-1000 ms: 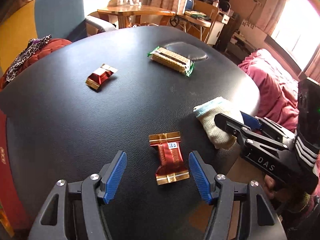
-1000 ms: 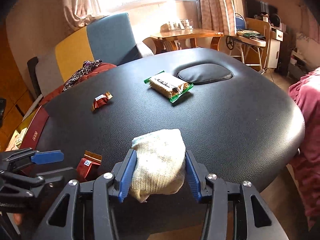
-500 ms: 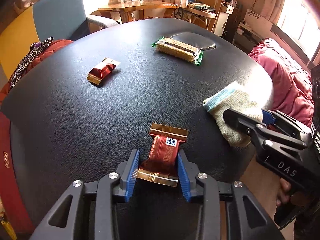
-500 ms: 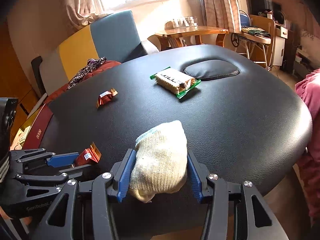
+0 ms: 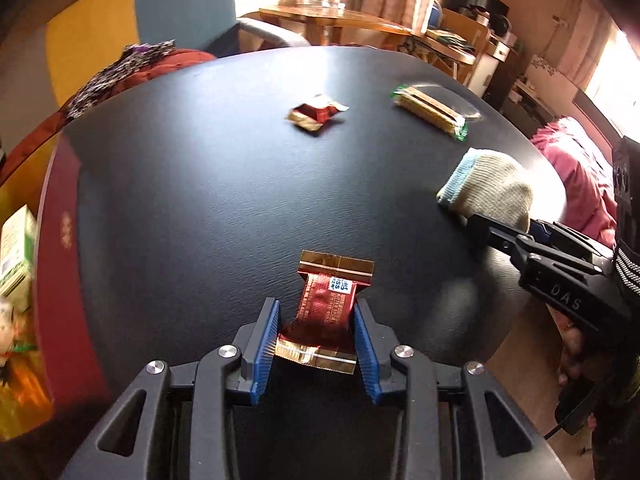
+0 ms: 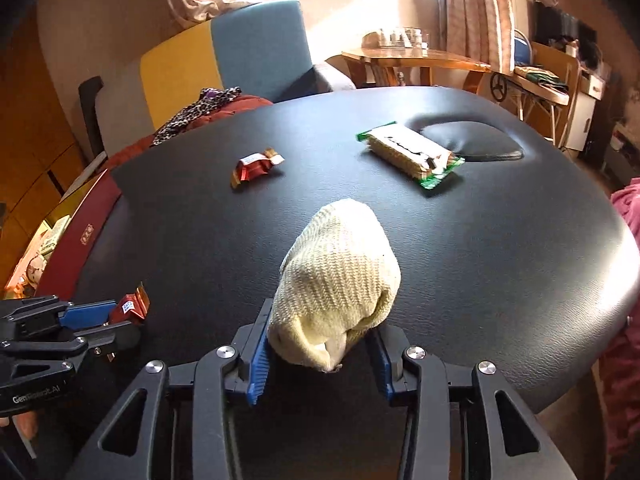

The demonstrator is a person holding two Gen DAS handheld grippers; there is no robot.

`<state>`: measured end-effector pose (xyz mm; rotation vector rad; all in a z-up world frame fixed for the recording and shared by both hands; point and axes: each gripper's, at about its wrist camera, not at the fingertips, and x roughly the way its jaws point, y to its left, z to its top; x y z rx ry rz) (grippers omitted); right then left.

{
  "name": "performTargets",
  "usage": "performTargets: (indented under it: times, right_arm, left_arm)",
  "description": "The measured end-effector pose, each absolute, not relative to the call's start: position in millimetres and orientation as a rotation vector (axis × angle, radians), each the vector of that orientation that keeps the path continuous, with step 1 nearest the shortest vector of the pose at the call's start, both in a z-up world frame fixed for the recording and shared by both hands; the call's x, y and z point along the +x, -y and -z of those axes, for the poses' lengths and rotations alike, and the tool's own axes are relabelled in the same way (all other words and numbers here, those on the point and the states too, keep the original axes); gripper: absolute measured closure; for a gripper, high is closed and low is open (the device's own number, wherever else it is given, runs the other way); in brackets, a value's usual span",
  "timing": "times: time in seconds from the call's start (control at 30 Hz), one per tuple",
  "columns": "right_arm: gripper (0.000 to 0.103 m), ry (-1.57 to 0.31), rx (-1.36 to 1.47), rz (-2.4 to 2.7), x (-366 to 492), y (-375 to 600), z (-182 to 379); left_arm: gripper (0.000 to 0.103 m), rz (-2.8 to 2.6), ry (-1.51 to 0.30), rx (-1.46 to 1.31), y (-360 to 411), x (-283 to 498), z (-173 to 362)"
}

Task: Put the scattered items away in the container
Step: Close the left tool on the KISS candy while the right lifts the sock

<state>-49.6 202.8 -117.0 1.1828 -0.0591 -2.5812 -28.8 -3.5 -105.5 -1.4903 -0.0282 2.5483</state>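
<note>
At the far left, beyond the edge of the black padded bench (image 5: 192,208), lies a dark red tray-like container (image 5: 60,264) with green and yellow packets (image 5: 16,256) inside it, well to the left of the left claw (image 5: 316,344). That claw has its blue-padded fingers (image 5: 264,350) pressed against both sides of a red and gold foil-wrapped sweet (image 5: 326,312), whose gold front end sticks out ahead of the fingertips. Ahead of this claw and slightly to its right, well apart from it, a second red and gold wrapped sweet (image 5: 316,114) lies on the bench. Further right, a long pack of biscuits in clear wrap with green ends (image 5: 430,112) lies near a sunken oval cushion in the bench top (image 6: 472,140). To the right of the left claw, the right claw (image 6: 320,356) clamps a cream knitted sock with a pale blue cuff (image 5: 486,192); seen from its own camera, the sock (image 6: 340,276) bulges up and forward from between the fingers. A pink cloth (image 5: 580,176) lies beyond the bench's right edge.
</note>
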Motion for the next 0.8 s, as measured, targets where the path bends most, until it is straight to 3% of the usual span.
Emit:
performTargets:
  times: [0.17,0.23,0.27,0.5,0.63,0.8]
  right_arm:
    - [0.058,-0.002,1.182,2.540,-50,-174,116]
    - [0.058,-0.027,1.182,2.523,-50,-162,115]
    - [0.053,-0.036,1.186,2.517,-50,-158,115]
    - [0.025,-0.075,1.206,2.576,-38,-170,114]
    - [0.024,-0.089,1.165,2.594,-28,-185,102]
    - [0.024,-0.156,1.109,2.574,-27,-188,81]
  left_arm:
    - [0.065,-2.560,0.123,-1.489,30,-21,106]
    - [0.058,-2.550,0.168,-1.481,36,-19,105]
    - [0.049,-2.546,0.183,-1.473,38,-18,105]
    - [0.043,-2.509,0.111,-1.381,33,-15,98]
    - [0.043,-2.496,-0.034,-1.354,20,-20,98]
    - [0.044,-2.493,-0.039,-1.373,22,-26,99]
